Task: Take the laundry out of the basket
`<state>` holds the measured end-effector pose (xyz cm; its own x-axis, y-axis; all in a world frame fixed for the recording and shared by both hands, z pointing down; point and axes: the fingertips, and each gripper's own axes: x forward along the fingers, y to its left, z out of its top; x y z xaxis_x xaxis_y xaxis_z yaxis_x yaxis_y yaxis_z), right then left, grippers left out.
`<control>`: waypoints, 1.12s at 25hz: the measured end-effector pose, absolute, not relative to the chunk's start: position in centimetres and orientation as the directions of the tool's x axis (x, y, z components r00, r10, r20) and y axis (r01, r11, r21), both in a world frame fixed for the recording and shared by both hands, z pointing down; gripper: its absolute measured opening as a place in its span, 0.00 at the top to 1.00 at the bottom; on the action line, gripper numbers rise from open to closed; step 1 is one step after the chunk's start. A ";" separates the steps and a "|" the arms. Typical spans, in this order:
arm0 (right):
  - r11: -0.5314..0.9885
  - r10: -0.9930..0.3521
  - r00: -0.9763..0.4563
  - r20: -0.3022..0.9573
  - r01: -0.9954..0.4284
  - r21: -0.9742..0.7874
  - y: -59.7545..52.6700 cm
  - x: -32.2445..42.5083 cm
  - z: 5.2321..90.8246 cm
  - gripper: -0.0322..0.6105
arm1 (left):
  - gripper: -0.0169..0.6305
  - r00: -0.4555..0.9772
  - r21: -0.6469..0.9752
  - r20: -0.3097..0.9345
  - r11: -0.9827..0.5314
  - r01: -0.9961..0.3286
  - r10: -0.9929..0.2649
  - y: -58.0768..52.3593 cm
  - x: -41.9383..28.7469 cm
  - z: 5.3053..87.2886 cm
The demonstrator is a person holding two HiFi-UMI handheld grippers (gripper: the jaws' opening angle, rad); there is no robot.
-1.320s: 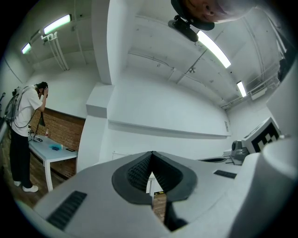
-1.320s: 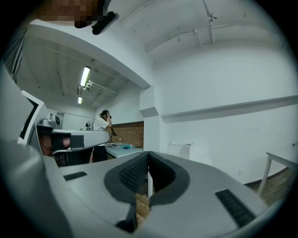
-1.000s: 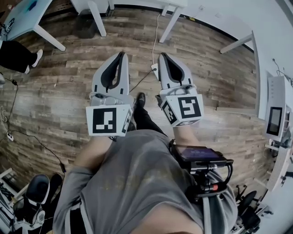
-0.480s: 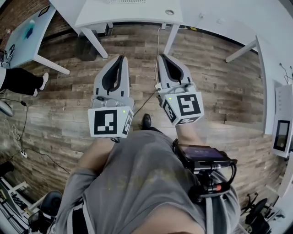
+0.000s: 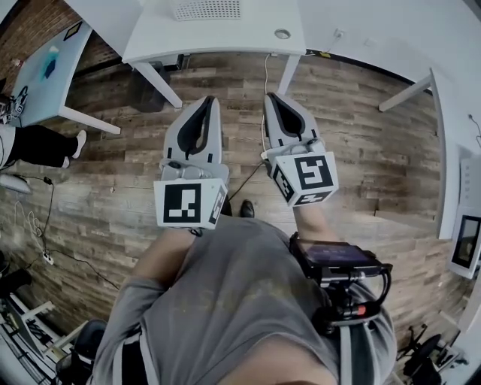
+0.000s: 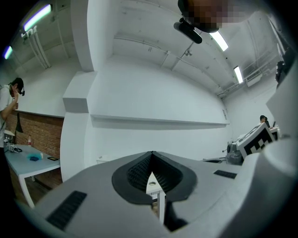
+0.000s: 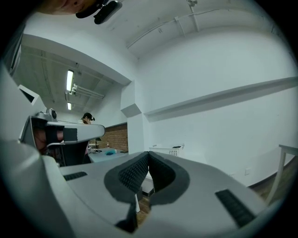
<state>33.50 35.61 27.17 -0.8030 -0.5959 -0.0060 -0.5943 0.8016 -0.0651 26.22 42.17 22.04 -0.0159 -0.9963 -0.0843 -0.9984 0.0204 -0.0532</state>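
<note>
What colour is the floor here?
The floor is brown wooden planks; best in the head view.

1. Left gripper [image 5: 208, 100], right gripper [image 5: 270, 96]: smooth matt light-grey plastic shells.
2. Pads [image 6: 135, 173]: black, ribbed, rubbery-looking, matt.
3. Marker cube [image 5: 186, 203]: matt white faces with flat black printed squares.
4. Floor [image 5: 361, 135]: wood planks in mixed browns, grainy, low sheen.
5. Table [image 5: 225, 37]: smooth white top, slight sheen.
6. Basket [image 5: 204, 9]: white, perforated, looks plastic.
7. Wall [image 5: 30, 30]: rough red brick.
8. Shirt [image 5: 225, 301]: grey cloth, soft, matt.
</note>
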 end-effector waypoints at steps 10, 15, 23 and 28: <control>0.777 -0.625 -0.779 0.045 -0.627 -0.065 28.4 29.0 29.6 0.94 | 0.96 -0.003 -0.006 -0.060 0.003 -1.000 -0.998 34.8 20.7 24.4; 0.785 -0.612 -0.787 0.072 -0.616 -0.059 23.7 23.2 30.0 0.94 | 0.96 -0.013 0.019 -0.062 0.012 -1.000 -0.998 30.3 15.2 24.7; 0.782 -0.621 -0.782 0.051 -0.623 -0.027 15.9 13.1 28.2 0.94 | 0.96 -0.011 0.047 -0.074 0.007 -0.999 -0.997 22.9 5.4 24.1; 0.764 -0.644 -0.763 0.045 -0.645 0.007 12.8 9.6 27.2 0.94 | 0.96 0.003 0.068 -0.098 -0.009 -0.998 -0.995 19.9 1.0 23.6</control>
